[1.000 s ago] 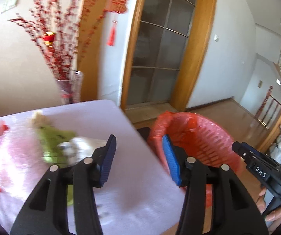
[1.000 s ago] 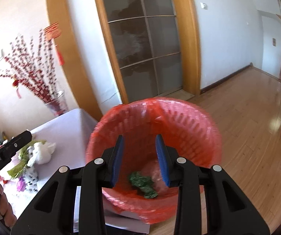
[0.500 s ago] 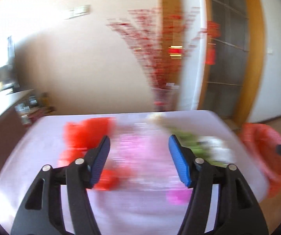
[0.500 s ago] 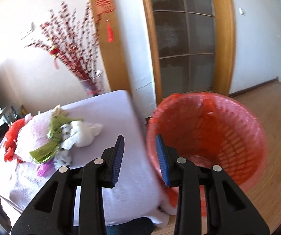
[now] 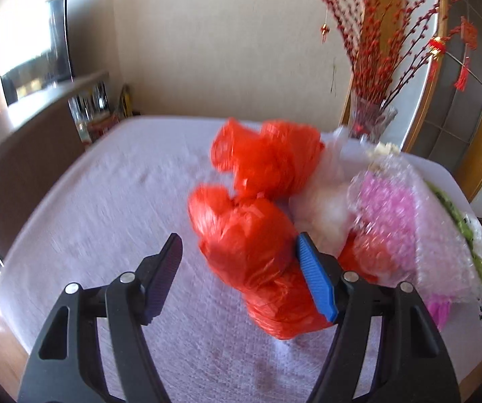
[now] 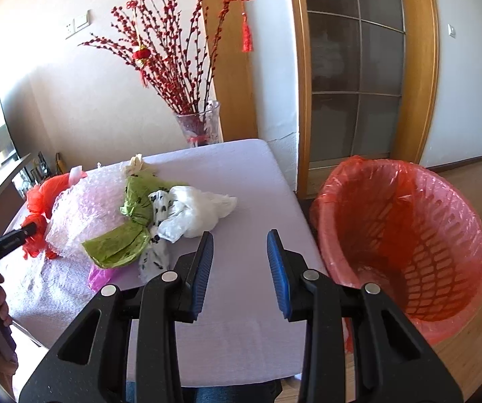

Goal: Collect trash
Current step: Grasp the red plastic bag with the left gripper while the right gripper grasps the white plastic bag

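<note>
A pile of trash lies on the lavender table [image 5: 113,194]. In the left wrist view, two red plastic bags, a near one [image 5: 254,252] and a far one [image 5: 268,158], lie beside pink bubble wrap [image 5: 392,215]. My left gripper [image 5: 237,268] is open, and the near red bag sits between its fingers. In the right wrist view, my right gripper [image 6: 239,262] is open and empty above the table, just short of a white bag [image 6: 197,211] and a green wrapper [image 6: 123,235]. The red-lined basket [image 6: 405,245] stands on the floor at the right.
A glass vase [image 6: 200,124] with red branches stands at the table's far corner. A dark sideboard [image 5: 26,141] runs along the left. A wooden-framed glass door [image 6: 358,67] is behind the basket. The left gripper's body [image 6: 5,240] shows at the right view's left edge.
My left gripper has swung left from the basket to the red bags and opened wider. My right gripper has swung left from over the basket to the table and opened wider.
</note>
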A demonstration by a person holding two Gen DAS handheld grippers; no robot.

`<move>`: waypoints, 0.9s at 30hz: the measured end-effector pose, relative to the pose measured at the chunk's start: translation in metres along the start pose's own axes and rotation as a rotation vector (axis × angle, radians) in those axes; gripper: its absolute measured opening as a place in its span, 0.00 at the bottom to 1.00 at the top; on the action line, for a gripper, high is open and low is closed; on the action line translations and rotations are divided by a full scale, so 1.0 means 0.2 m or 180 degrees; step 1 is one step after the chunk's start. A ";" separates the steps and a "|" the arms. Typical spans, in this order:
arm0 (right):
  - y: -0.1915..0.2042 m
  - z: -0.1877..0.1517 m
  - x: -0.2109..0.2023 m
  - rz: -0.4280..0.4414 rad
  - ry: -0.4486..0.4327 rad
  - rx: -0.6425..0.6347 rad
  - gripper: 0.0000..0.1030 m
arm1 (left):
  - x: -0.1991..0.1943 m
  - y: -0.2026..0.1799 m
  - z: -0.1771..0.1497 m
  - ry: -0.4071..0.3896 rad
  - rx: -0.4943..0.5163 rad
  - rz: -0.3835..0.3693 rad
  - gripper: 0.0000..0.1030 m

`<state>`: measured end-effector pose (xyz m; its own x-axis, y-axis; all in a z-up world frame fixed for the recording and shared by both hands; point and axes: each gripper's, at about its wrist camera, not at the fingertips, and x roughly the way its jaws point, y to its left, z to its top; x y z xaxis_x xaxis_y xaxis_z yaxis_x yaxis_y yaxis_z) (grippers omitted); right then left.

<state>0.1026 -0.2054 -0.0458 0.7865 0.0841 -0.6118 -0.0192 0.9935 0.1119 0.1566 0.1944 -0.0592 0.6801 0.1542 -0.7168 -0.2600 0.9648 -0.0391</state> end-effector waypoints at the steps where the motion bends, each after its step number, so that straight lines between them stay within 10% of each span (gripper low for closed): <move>1: 0.01 0.00 0.00 0.0004 0.0006 -0.0008 0.34 | 0.01 0.02 -0.01 0.0051 -0.0047 -0.0051 0.67; 11: 0.07 -0.01 0.04 0.0054 0.0063 -0.0073 0.34 | 0.04 0.00 -0.06 0.0085 -0.0017 -0.0220 0.37; 27: 0.19 0.14 0.29 0.0208 0.0165 -0.0075 0.33 | -0.36 -0.01 -0.07 -0.0581 0.0128 -0.0294 0.36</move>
<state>0.1647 -0.1653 -0.0543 0.7501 0.1520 -0.6437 -0.0843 0.9873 0.1349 0.0975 0.1786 -0.0177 0.8135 0.0973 -0.5733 -0.1657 0.9838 -0.0682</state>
